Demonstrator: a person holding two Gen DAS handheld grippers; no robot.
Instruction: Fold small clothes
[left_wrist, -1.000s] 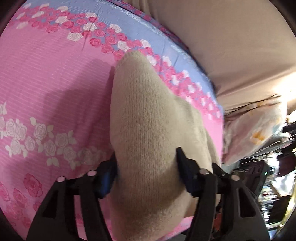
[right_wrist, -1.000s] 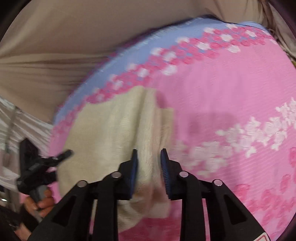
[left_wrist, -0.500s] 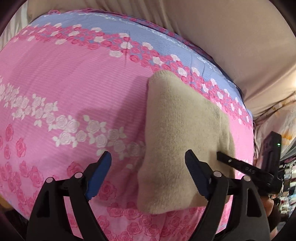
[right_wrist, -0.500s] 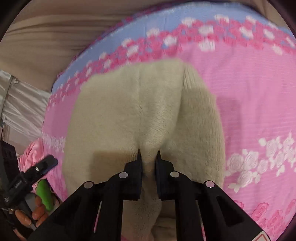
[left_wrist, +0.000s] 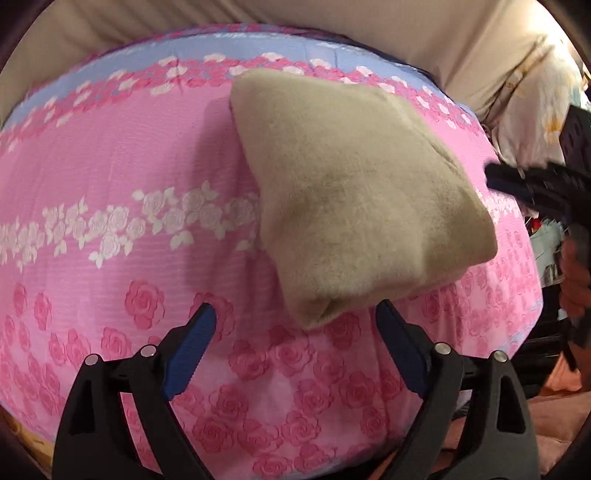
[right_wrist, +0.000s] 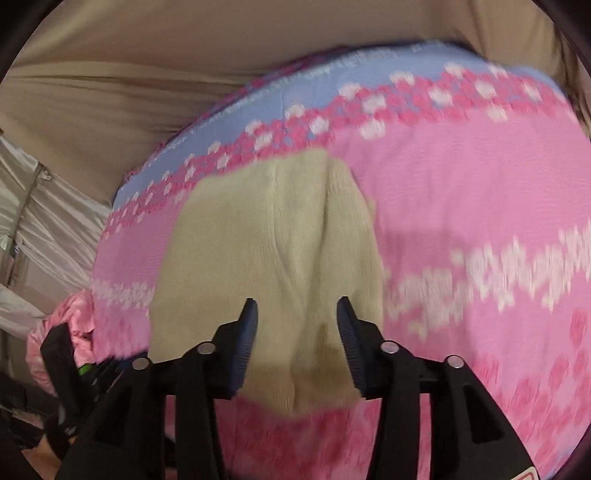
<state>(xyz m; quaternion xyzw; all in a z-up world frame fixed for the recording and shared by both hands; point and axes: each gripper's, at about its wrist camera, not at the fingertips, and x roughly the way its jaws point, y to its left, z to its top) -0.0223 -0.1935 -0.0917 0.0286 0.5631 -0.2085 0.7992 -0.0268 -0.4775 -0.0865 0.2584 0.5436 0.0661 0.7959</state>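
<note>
A beige knit garment (left_wrist: 354, 195) lies folded in a thick bundle on the pink rose-print bed cover (left_wrist: 110, 177). My left gripper (left_wrist: 295, 339) is open and empty, just short of the bundle's near corner. In the right wrist view the same garment (right_wrist: 273, 254) lies flat on the cover with a crease down its middle. My right gripper (right_wrist: 297, 339) is open above its near edge, the jaws on either side of the crease and holding nothing. The right gripper also shows at the right edge of the left wrist view (left_wrist: 535, 184).
The cover's blue band (left_wrist: 258, 48) runs along the far edge against a beige fabric wall (left_wrist: 406, 29). A yellow-print pillow (left_wrist: 532, 103) sits at the right. A pink cloth (right_wrist: 62, 332) hangs off the bed's left side in the right wrist view.
The left gripper let go of the garment and drew back, jaws wide. The right gripper closed on the garment's crease, then opened and pulled back a little.
</note>
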